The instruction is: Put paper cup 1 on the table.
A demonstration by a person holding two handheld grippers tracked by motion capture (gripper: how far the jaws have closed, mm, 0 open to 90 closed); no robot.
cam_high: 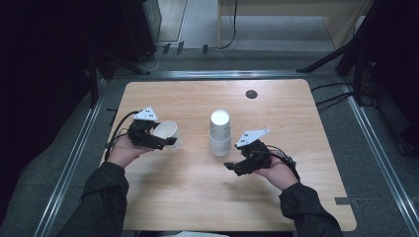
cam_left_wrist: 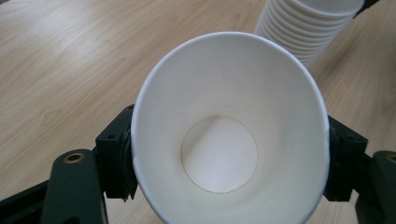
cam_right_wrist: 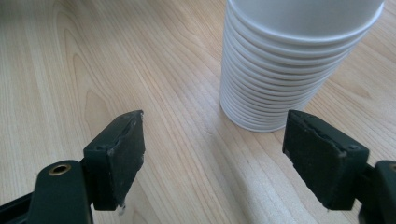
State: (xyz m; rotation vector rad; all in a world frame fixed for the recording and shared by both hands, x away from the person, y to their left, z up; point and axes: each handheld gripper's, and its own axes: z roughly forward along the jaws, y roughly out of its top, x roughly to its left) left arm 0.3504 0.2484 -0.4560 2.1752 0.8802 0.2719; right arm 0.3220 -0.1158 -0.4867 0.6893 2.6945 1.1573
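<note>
One overhead camera, two close tool cameras.
My high view looks down the surface (cam_high: 197, 197); both tool views sit low, sharing the cup stack (cam_high: 220, 132).

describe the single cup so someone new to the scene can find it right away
Start at the wooden table and find the upright cup stack near its middle. To the stack's left, the left gripper has its jaws shut on the sides of one white paper cup. Unlike the stacked cups, it is alone, tilted on its side and held, with its empty inside showing.
</note>
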